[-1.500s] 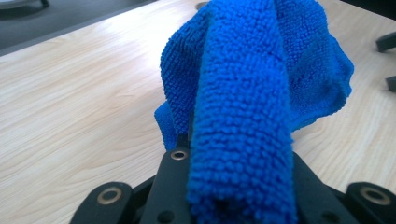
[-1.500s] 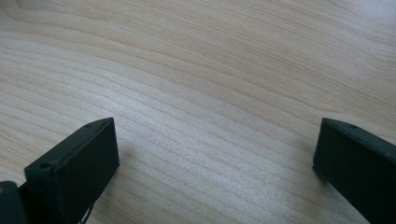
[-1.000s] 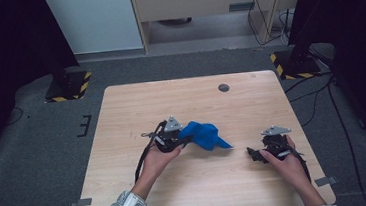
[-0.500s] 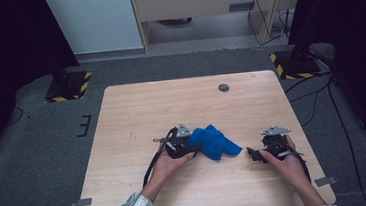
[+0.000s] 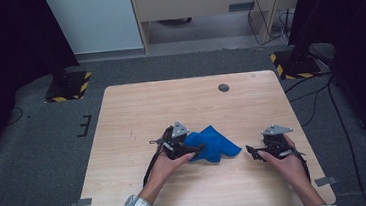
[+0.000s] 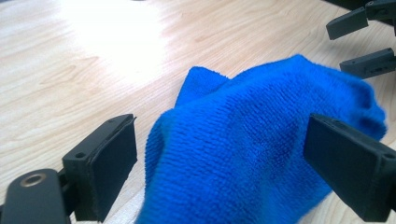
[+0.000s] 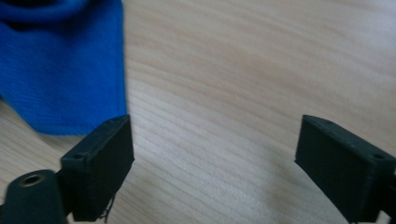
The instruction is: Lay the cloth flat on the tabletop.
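From above, the blue cloth [image 5: 211, 143] lies bunched mid-table [image 5: 131, 107], shifted right from a second ago. The left gripper [image 5: 195, 148] sits at its edge; the right gripper [image 5: 252, 152] waits just beside it, holding nothing.

Left gripper view: jaws have just been opening, wide now, cloth [image 6: 261, 154] loose between them. Back off cleanly.

Right gripper view: jaws have just been closing slightly, gaping over bare wood; take the cloth corner [image 7: 65, 79] low.

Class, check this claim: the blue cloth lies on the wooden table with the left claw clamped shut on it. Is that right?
Not quite. The left claw is open: the left gripper view shows its jaws apart, having just opened, the blue cloth loose between them on the wooden table.
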`<state>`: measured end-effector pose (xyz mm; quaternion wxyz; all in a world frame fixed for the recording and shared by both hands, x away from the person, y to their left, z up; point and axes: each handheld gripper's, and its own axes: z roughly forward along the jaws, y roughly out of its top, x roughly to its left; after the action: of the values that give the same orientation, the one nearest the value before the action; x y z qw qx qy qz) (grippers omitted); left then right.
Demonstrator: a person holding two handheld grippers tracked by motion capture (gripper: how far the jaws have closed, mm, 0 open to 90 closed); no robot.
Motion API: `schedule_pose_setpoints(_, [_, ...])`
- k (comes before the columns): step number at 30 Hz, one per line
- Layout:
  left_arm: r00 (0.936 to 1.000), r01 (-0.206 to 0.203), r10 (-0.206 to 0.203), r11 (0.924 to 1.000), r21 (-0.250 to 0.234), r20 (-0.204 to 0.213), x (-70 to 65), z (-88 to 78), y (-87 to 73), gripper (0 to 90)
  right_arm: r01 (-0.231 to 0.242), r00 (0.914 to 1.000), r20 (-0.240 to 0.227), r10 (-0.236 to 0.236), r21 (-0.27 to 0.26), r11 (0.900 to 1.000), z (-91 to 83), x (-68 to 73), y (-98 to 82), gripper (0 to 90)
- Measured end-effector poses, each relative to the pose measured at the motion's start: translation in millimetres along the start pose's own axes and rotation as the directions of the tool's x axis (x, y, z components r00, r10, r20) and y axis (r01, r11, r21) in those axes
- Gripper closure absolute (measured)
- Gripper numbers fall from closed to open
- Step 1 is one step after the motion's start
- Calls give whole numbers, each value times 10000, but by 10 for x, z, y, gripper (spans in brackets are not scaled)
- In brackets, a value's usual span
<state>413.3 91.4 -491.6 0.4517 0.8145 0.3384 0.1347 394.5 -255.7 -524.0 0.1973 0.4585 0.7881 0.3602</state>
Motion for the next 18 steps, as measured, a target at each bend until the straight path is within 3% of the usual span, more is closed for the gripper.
schedule_pose_setpoints(1, [10000,28,-28,10000,-96,-3,-2,-43,7,92,130,9998,-153,-132,-181,9998,-30,24,24,258])
schedule_pose_setpoints(6, [10000,73,-74,9993,-358,-20,-10,-128,30,115,430,9971,-617,-452,-360,9984,-49,98,65,464])
schedule_pose_setpoints(11, [9998,-81,74,9993,-360,-201,-66,-206,11,168,947,9876,-1206,-1009,-564,9939,-50,172,106,649])
schedule_pose_setpoints(15, [9982,-165,152,9996,-232,-572,-107,-273,-45,246,1108,9806,-1567,-1177,-522,9925,-26,218,118,727])
schedule_pose_setpoints(18, [9965,-217,195,9994,-263,-807,-108,-324,-75,329,1136,9763,-1790,-1215,-538,9921,8,257,133,722])
